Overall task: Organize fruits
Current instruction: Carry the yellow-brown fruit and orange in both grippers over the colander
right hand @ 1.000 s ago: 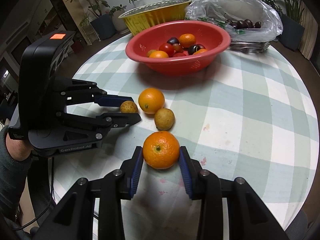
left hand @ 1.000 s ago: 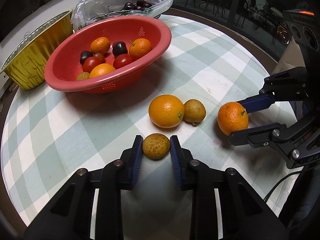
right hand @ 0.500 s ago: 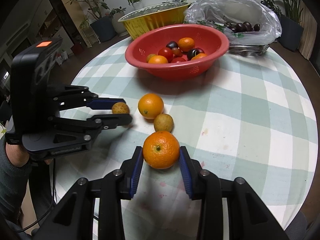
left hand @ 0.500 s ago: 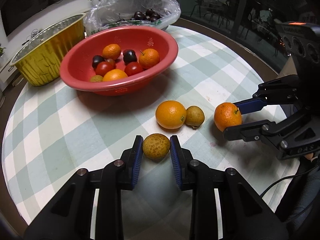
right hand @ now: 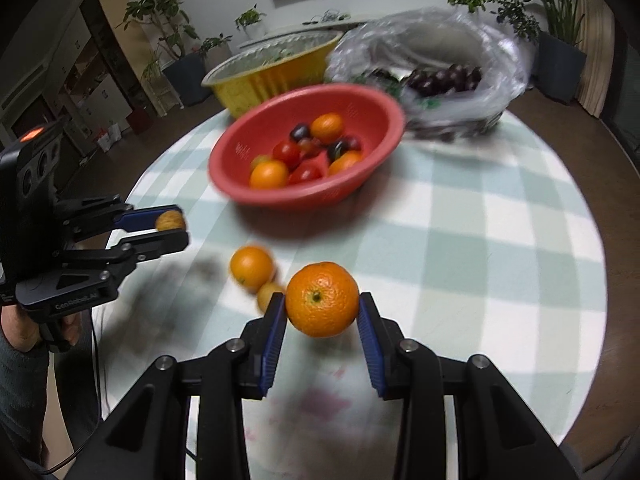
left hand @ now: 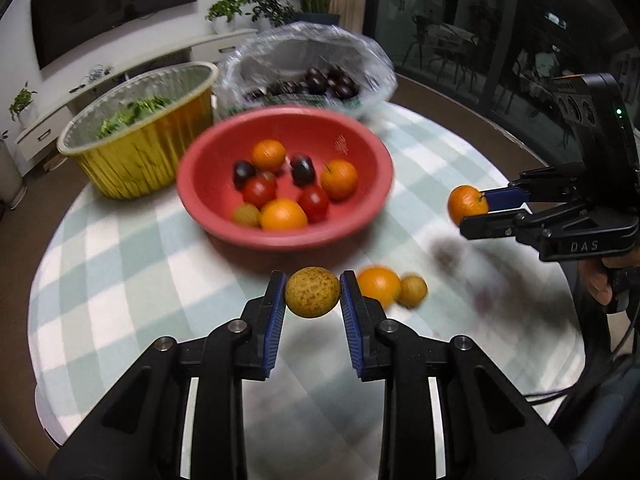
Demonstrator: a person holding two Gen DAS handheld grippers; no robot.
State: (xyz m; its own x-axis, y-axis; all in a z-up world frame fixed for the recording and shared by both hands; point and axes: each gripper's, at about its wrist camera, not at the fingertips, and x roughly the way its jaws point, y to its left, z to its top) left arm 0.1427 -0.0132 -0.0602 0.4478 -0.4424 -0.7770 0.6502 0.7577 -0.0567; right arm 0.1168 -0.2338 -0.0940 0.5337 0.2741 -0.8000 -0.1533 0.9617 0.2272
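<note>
Left wrist view: left tongs (left hand: 312, 292) angled down toward the surface (left hand: 120, 280), blue pads pinching a speckled brown fruit (left hand: 312, 292) held clear above the checked cloth. Red bowl (left hand: 224, 216) just beyond, holding oranges, tomatoes and dark plums. An orange (left hand: 379, 286) and a small brown fruit (left hand: 413, 290) lie touching on the surface, right of the tongs. Far right, right tongs (left hand: 468, 205) pinch a mandarin (left hand: 467, 205) in the air; a hand (left hand: 600, 280) grips the handle below. Right wrist view: right tongs (right hand: 322, 299) tilted down, pads clamped on the mandarin (right hand: 322, 299), above the surface (right hand: 480, 240). At left, left tongs (right hand: 171, 222) hold the brown fruit (right hand: 170, 221) level, hand (right hand: 24, 328) and sleeve below. Bowl (right hand: 248, 192) ahead; gold tub (right hand: 280, 80) and plastic bag (right hand: 500, 52) behind it. Background blurred.
</note>
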